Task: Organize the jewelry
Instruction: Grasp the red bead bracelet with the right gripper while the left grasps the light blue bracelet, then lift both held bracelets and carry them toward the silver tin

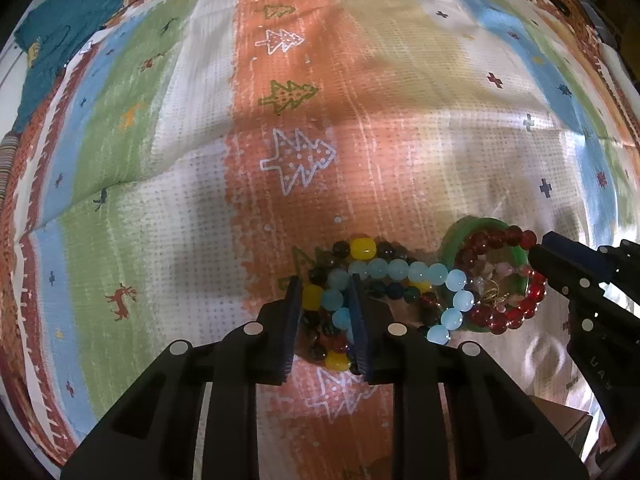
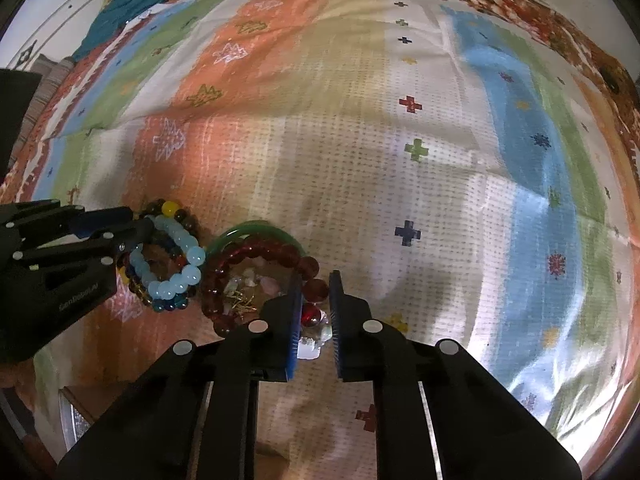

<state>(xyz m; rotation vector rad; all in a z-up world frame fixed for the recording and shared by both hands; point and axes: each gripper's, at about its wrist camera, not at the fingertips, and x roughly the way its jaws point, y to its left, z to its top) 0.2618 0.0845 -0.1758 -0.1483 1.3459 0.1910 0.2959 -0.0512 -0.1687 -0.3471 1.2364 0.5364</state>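
A light blue bead bracelet (image 1: 400,270) lies over a dark multicolour bracelet with yellow beads (image 1: 362,249) on the patterned cloth. My left gripper (image 1: 326,312) straddles both, jaws part open with beads between them; whether it grips them I cannot tell. To the right a green bangle (image 1: 454,240) rings a red bead bracelet (image 1: 500,318) and small gold pieces (image 1: 494,292). In the right wrist view the green bangle (image 2: 256,227) and red bracelet (image 2: 256,250) sit ahead-left. My right gripper (image 2: 316,292) straddles the red bracelet's near beads, jaws slightly apart.
A teal garment (image 1: 64,32) lies at the far left edge of the striped cloth (image 1: 360,120). A clear faceted piece (image 2: 314,346) lies under the right gripper. A wooden edge (image 2: 80,404) shows at lower left of the right wrist view.
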